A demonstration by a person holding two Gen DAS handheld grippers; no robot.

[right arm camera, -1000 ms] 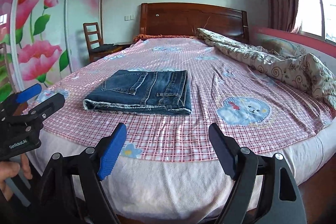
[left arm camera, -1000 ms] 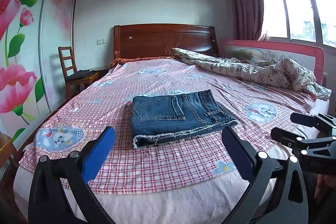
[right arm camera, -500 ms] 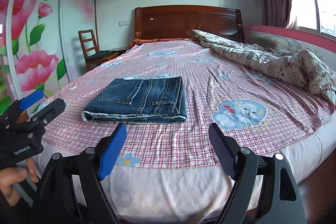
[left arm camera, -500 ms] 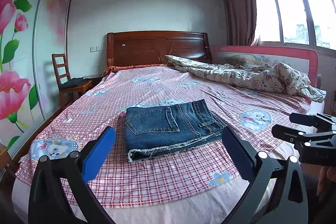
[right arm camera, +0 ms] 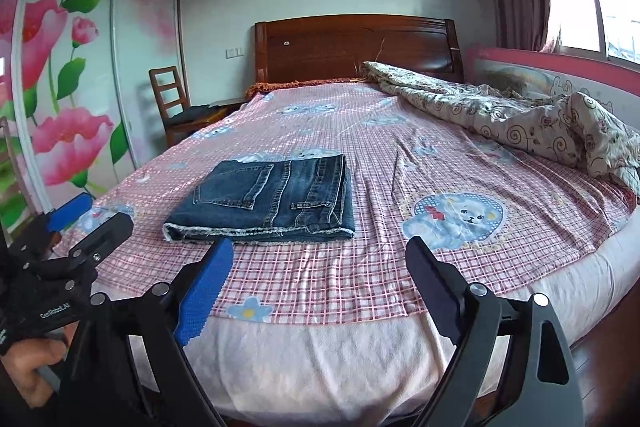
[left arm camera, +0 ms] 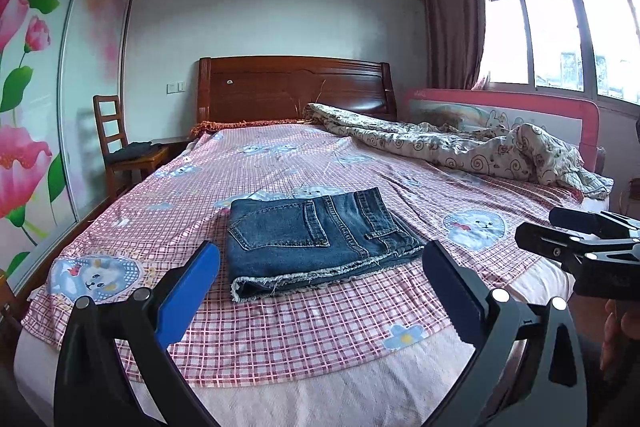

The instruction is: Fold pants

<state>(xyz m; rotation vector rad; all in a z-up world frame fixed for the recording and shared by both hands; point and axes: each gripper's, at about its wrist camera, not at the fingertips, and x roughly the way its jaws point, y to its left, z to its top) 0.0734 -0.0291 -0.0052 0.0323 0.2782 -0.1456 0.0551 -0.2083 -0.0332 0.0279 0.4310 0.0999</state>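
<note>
Blue denim pants (left arm camera: 316,239) lie folded into a neat rectangle on the pink checked bed sheet (left arm camera: 280,323), frayed hem edge toward me. They also show in the right wrist view (right arm camera: 268,201). My left gripper (left arm camera: 320,267) is open and empty, held back off the foot of the bed, apart from the pants. My right gripper (right arm camera: 318,267) is open and empty, also short of the bed edge. The right gripper shows at the right of the left wrist view (left arm camera: 576,247); the left gripper shows at the left of the right wrist view (right arm camera: 76,227).
A crumpled patterned quilt (left arm camera: 460,151) lies along the bed's right side by a pink bed rail (left arm camera: 520,111). A wooden headboard (left arm camera: 296,87) stands at the far end. A wooden chair (left arm camera: 120,147) and floral wardrobe doors (left arm camera: 36,99) stand left.
Both grippers have drawn back and tilted up from the bed, so the pants sit lower and farther off. The pants have not moved. Both grippers stayed open.
</note>
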